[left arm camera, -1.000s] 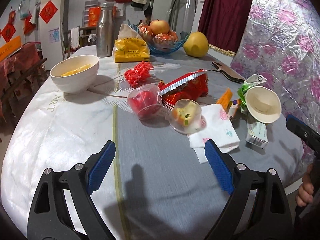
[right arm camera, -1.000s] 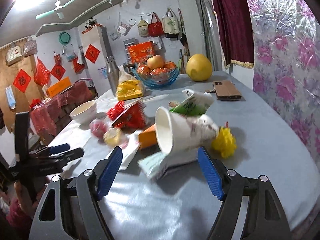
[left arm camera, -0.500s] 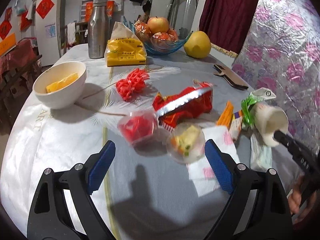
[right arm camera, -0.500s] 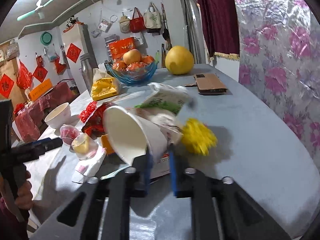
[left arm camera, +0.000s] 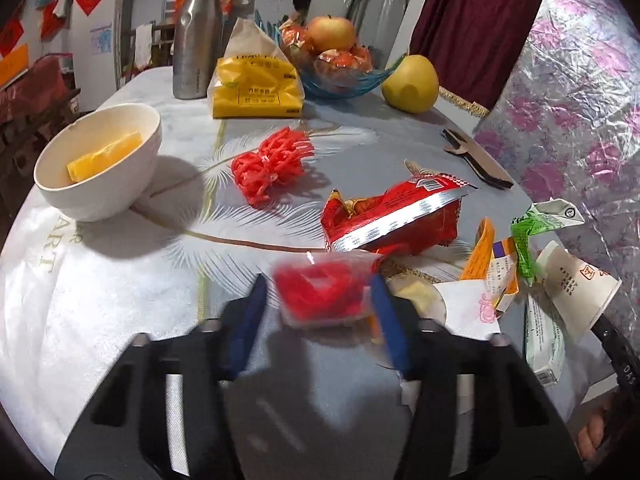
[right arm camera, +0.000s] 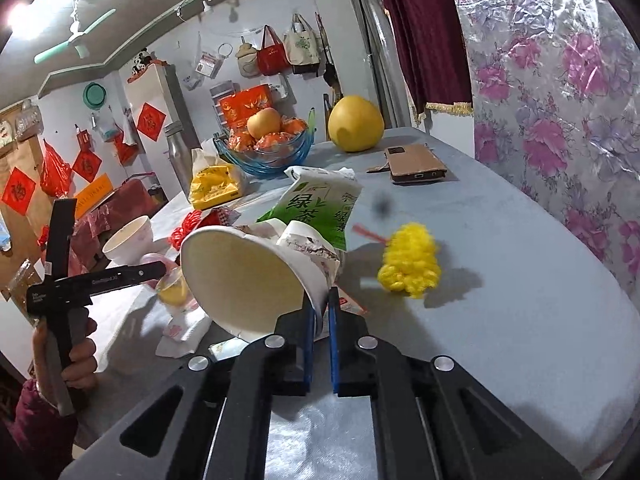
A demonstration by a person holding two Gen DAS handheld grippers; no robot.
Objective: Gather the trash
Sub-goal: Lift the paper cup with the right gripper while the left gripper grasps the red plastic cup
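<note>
A clear plastic cup of red scraps (left arm camera: 320, 296) stands blurred between the blue pads of my left gripper (left arm camera: 318, 312). Its jaws are closing on the cup; the right pad is at the cup's wall and a thin gap shows at the left pad. My right gripper (right arm camera: 320, 308) is shut on the rim of a white paper cup (right arm camera: 240, 276), which lies tilted with its mouth toward the camera. The same paper cup (left arm camera: 576, 292) shows at the right of the left wrist view. A second clear cup (left arm camera: 412, 292) with a yellow piece is half hidden behind my left gripper's right finger.
On the table lie a red snack wrapper (left arm camera: 392, 216), red mesh (left arm camera: 272, 164), a white bowl (left arm camera: 100, 160), a tissue (left arm camera: 468, 308), a green tea packet (right arm camera: 316, 208) and yellow mesh (right arm camera: 410, 264). A flask (left arm camera: 196, 36), yellow bag (left arm camera: 256, 88), fruit bowl (left arm camera: 340, 60) and pomelo (left arm camera: 410, 84) stand behind.
My left gripper moved forward to the red cup and its jaws narrowed around it. My right gripper shut on the paper cup's rim and has tipped the cup up.
</note>
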